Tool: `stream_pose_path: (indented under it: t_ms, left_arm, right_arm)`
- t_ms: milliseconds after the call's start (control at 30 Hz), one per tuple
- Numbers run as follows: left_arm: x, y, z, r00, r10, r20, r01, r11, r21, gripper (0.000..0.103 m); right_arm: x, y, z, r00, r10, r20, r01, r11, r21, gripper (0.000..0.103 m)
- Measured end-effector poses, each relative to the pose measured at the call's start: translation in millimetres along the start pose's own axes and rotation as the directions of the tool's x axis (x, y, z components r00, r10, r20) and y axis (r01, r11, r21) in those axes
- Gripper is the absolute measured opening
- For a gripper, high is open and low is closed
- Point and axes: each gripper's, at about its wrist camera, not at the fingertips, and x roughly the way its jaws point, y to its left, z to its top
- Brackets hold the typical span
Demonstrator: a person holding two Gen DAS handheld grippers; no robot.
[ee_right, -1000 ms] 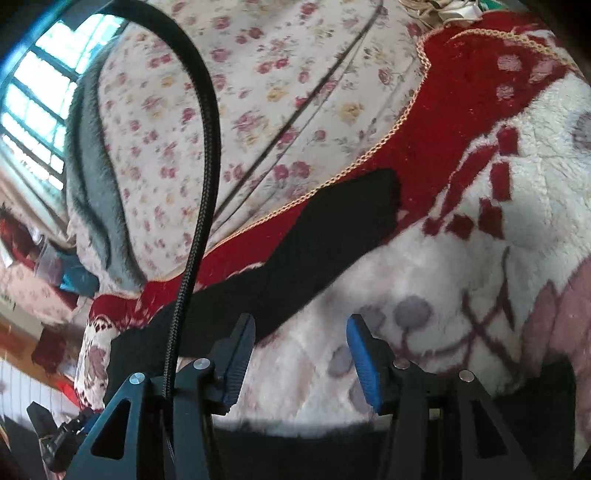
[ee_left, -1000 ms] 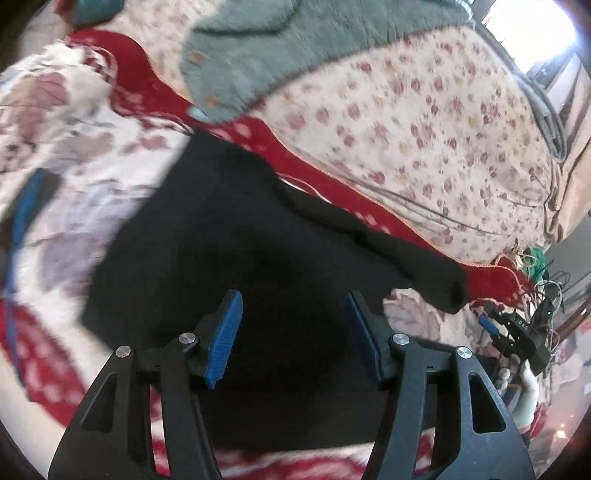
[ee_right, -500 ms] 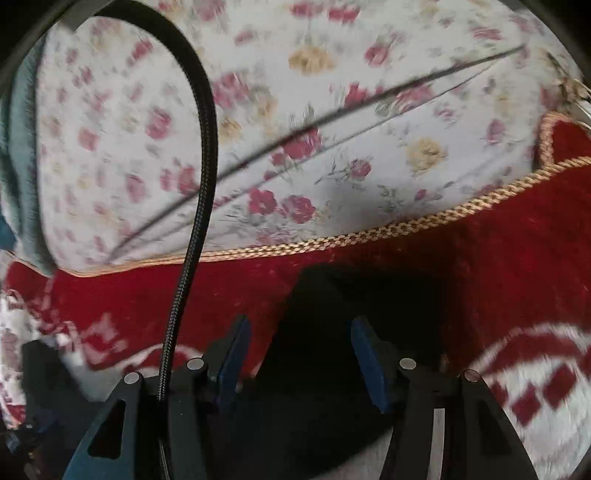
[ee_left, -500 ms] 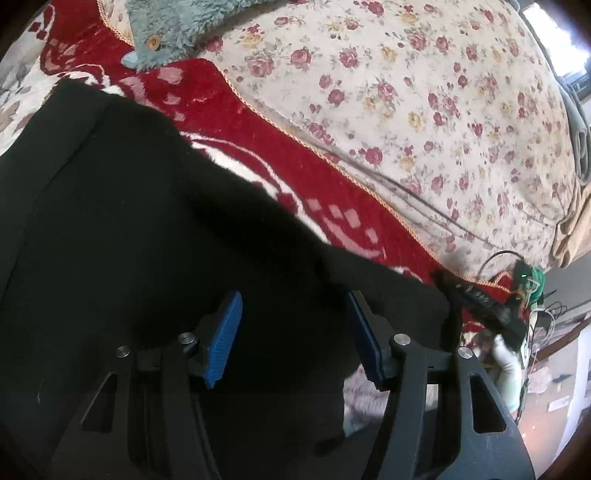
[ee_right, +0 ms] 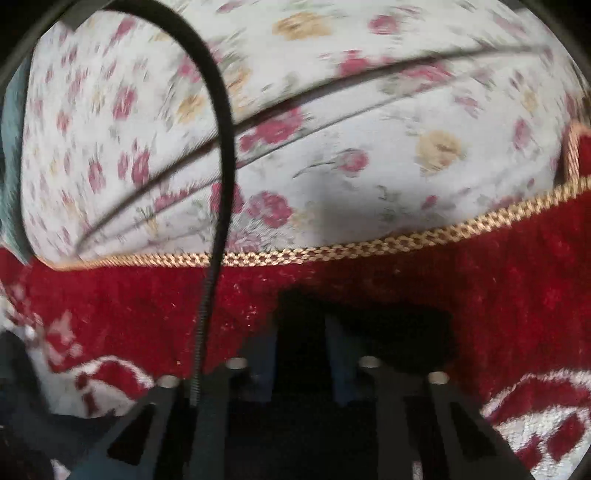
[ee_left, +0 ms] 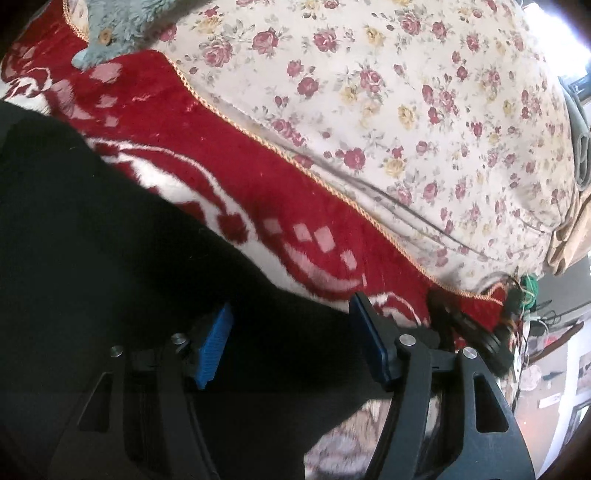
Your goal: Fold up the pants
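The black pants point(ee_left: 92, 258) lie on a red and white patterned blanket point(ee_left: 236, 173). In the left wrist view my left gripper point(ee_left: 290, 338) is open, low over the upper edge of the pants, its blue pads on either side of the cloth. In the right wrist view my right gripper point(ee_right: 301, 354) has its jaws narrowed around the end of a black pant leg point(ee_right: 406, 328), with cloth between the pads. The view is blurred and dark, so I cannot tell if the pads press the cloth.
A floral quilt point(ee_left: 406, 110) lies beyond the blanket's gold trim point(ee_right: 369, 247). A grey-green fuzzy garment point(ee_left: 122, 26) sits at the far left. A black cable point(ee_right: 221, 147) hangs across the right wrist view. Cluttered wires point(ee_left: 524, 291) lie at the bed's right end.
Both grippers have moved down and forward onto the pants. The right gripper's jaws have narrowed around the pant leg end. The left gripper stays open and has come closer to the cloth edge.
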Motion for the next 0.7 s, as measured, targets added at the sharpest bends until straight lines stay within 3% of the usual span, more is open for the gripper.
stream_pose_path:
  t_ms: [33,100,367,700]
  left_arm:
    - [1.2,-2.1,1.1,1.000,0.011,0.016,-0.011,1.000,0.016,0.041]
    - [4.6,-4.0,1.0,0.997,0.076,0.027,-0.077,0.996,0.054,0.012]
    - [-46.3,-12.5,-14.2,0.993,-0.003,0.119,-0.010,0.994,0.106,0.006]
    - [-138.7,-22.6,-79.4,0.976,-0.069,0.205,0.029,0.982,0.188,0.006]
  right_arm:
    - [-6.5,-7.5,-0.2,0.999,0.033,0.009,-0.033,0.999,0.025,0.006]
    - [-20.4,-17.4,-2.1,0.996,0.083,0.039,-0.085,0.995,0.048,0.005]
    - [-104.1,-59.1,-28.4,0.947,0.255,0.194,-0.279,0.953,0.113,0.005]
    - [-219.5,-77.4,-126.3,0.858,0.365,0.361,-0.429,0.896,0.116,0.005]
